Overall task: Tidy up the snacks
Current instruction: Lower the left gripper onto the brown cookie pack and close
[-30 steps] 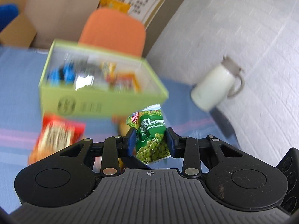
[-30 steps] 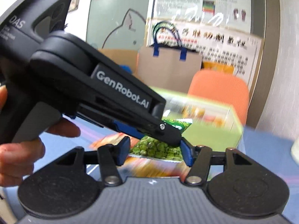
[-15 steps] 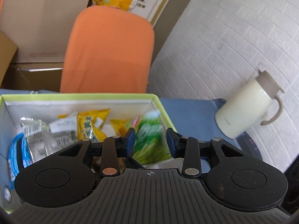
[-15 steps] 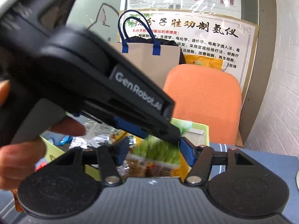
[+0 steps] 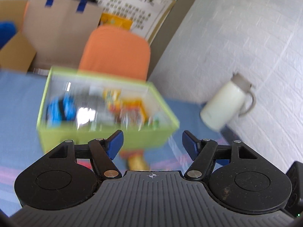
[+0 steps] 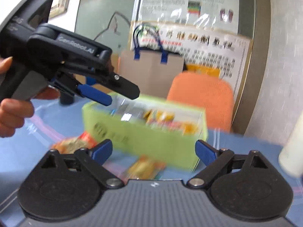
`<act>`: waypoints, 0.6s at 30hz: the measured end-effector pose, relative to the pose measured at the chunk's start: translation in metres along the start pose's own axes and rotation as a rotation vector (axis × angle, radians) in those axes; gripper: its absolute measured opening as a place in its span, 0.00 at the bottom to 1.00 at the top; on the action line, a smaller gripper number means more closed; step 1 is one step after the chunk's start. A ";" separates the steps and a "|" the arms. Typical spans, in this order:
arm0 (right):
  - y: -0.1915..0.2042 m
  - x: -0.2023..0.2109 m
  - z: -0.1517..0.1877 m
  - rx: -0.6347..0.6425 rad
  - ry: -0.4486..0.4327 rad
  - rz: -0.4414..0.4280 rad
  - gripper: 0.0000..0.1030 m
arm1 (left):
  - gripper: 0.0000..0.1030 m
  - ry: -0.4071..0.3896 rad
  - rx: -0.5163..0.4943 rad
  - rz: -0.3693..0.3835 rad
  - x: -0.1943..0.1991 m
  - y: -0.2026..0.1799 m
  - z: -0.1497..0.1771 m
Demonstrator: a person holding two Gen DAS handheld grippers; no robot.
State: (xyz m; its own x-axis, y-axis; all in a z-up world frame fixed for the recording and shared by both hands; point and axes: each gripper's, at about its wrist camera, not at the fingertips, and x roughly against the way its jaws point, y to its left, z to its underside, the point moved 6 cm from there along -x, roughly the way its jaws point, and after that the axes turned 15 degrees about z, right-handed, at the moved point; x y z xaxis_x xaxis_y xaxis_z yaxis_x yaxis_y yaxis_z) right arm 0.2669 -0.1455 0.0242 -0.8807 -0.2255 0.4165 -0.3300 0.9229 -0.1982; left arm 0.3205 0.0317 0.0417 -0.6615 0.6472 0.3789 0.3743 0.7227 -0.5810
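Note:
A lime-green box [image 5: 106,140] full of snack packets stands on the blue tablecloth; it also shows in the right wrist view [image 6: 151,143]. My left gripper [image 5: 152,143] is open and empty, just in front of the box; from the right wrist view it [image 6: 111,94] hovers above the box's left end. My right gripper [image 6: 153,151] is open and empty, in front of the box. An orange-yellow packet [image 6: 145,167] lies on the cloth before the box, also seen in the left wrist view [image 5: 135,159]. A red-orange packet [image 6: 75,143] lies to its left.
A cream jug [image 5: 225,106] stands at the right by the white brick wall. An orange chair [image 5: 115,53] is behind the table, with a paper bag [image 5: 62,28] and cardboard boxes beyond. The blue cloth [image 5: 17,113] extends left of the box.
The left gripper let go of the green pea packet over the box, opened, and pulled back. The right gripper also drew back from the box.

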 end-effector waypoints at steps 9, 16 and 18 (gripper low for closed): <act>0.051 -0.022 0.051 0.026 0.163 -0.062 0.91 | 0.45 0.104 0.253 -0.027 0.018 0.038 0.094; 0.059 -0.020 0.061 0.082 0.205 -0.086 0.91 | 0.35 0.190 0.317 0.049 -0.004 0.037 0.110; 0.061 -0.025 0.058 0.077 0.213 -0.131 0.91 | 0.35 0.198 0.320 0.062 -0.012 0.036 0.109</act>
State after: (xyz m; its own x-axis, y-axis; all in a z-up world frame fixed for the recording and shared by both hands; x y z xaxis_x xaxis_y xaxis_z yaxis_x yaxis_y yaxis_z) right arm 0.2494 -0.1019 -0.0501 -0.7403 -0.2632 0.6186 -0.4687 0.8617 -0.1943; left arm 0.2714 0.0237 -0.0622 -0.4939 0.7442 0.4497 0.1667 0.5886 -0.7911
